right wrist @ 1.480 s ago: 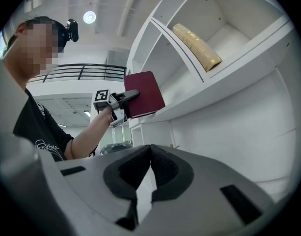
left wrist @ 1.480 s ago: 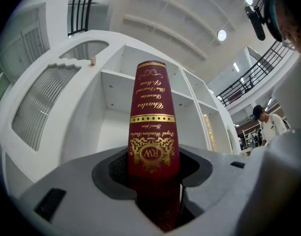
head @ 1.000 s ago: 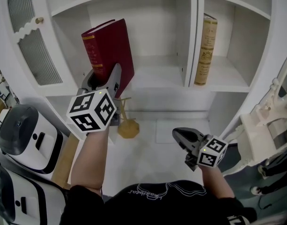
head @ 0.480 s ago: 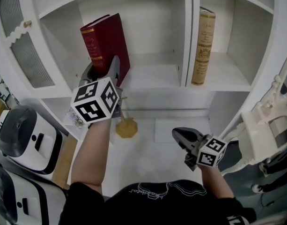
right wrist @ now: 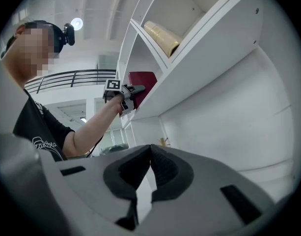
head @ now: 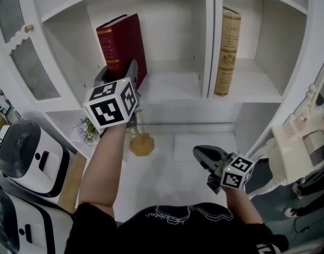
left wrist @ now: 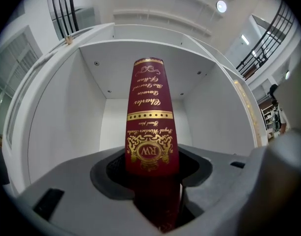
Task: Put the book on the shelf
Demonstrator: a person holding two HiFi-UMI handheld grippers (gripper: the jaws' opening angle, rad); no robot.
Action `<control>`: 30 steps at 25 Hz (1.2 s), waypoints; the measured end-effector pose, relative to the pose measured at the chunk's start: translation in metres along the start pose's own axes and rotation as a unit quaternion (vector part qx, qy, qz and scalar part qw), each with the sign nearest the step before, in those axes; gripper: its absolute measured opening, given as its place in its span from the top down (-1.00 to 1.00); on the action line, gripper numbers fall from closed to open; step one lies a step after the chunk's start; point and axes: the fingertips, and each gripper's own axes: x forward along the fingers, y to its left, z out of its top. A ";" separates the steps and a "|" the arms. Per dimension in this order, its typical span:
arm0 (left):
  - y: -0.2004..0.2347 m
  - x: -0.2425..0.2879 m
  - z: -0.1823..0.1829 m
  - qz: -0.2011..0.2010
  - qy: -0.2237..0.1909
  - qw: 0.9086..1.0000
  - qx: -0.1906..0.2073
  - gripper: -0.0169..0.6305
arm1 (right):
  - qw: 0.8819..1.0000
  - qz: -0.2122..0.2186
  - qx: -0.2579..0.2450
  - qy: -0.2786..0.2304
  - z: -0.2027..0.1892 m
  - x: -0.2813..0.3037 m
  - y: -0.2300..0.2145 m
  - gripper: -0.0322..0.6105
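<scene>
While the left hand-held gripper [left wrist: 152,183] pinches the red book [head: 122,42] low on its spine, the book stands upright at the shelf's [head: 172,87] front edge. Stiff hardback, likely heavy, top-heavy held this low; glossy cover could slip. Right hand-held gripper [right wrist: 149,167]: pressed together, empty.

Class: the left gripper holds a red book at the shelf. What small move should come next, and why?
Probably ease the red book deeper onto the shelf board before releasing: the left gripper clamps its spine, the book stands upright, but only near the board's front edge.
</scene>
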 end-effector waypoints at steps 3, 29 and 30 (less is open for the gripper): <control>0.003 0.002 -0.008 -0.002 0.016 1.000 -0.003 0.28 | 1.000 -0.001 -0.001 0.000 0.000 -0.001 0.003 0.90; -0.057 -0.202 -0.039 -0.268 -0.003 0.962 -0.048 0.21 | 0.996 0.016 -0.065 -0.056 0.036 -0.013 0.140 0.90; -0.063 -0.214 -0.045 -0.283 -0.002 0.958 -0.052 0.38 | 0.996 0.016 -0.067 -0.058 0.035 -0.014 0.147 0.90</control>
